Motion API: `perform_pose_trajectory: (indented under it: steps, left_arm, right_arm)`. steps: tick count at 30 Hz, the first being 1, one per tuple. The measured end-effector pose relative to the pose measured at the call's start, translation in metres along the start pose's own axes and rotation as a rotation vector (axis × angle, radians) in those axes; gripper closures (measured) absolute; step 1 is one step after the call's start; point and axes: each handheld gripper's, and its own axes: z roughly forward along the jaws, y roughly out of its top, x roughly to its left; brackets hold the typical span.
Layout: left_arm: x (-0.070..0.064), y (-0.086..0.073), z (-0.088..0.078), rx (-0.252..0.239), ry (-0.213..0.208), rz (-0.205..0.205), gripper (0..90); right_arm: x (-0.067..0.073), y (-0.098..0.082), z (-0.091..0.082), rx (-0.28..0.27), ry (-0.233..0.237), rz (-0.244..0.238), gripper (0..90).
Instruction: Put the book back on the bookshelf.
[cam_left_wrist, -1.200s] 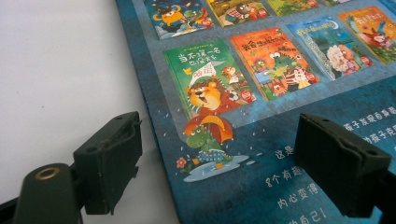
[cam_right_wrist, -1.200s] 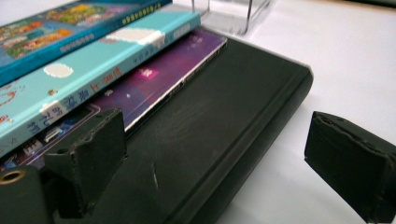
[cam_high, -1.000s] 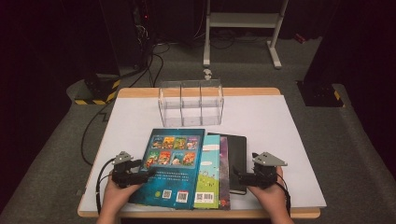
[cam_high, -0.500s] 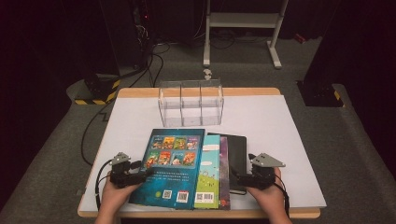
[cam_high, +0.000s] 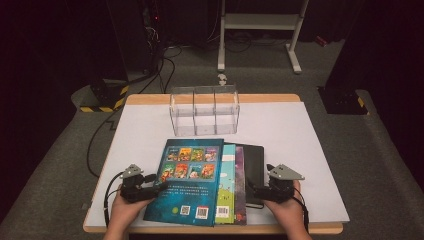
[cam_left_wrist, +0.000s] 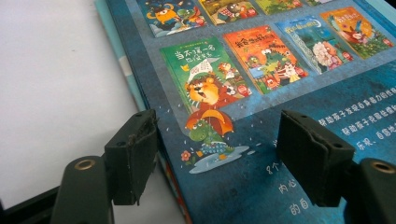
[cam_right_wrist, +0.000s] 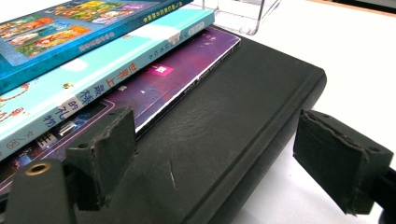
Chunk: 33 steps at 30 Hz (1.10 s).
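At the table's near edge, our left gripper has just been closing, its jaws straddling the blue picture book's left edge, not yet pinching. That cover looks glossy and slippery: we'd grip its stiff edge. Our right gripper stands released around the black notebook's thick, heavier-looking corner.
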Motion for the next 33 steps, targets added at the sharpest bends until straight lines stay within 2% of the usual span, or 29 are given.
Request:
perform_pose_trajectory:
  steps: [2, 4, 8, 18, 25, 33]
  left_arm:
    - [-0.004, -0.001, 0.001, 0.006, -0.003, 0.006, 29.8]
    - [-0.009, -0.002, 0.002, 0.014, -0.005, 0.035, 29.7]
    - [-0.02, -0.005, 0.005, 0.018, -0.014, 0.066, 29.6]
    - [-0.04, -0.011, 0.011, 0.02, -0.028, 0.098, 29.6]
    - [-0.05, -0.014, 0.012, 0.024, -0.033, 0.138, 29.7]
    - [-0.057, -0.016, 0.014, 0.021, -0.031, 0.159, 29.9]
  right_arm:
    - [-0.001, 0.0, 0.0, 0.0, -0.004, 0.002, 13.2]
    - [-0.001, 0.0, -0.001, -0.003, -0.005, 0.004, 13.2]
    - [-0.002, 0.0, -0.002, -0.009, -0.009, 0.005, 13.3]
    - [0.0, 0.001, -0.004, -0.022, -0.005, 0.002, 13.4]
    - [0.002, 0.003, -0.006, -0.029, 0.007, 0.015, 13.8]
    - [0.012, 0.007, -0.01, -0.055, 0.039, 0.012, 13.5]
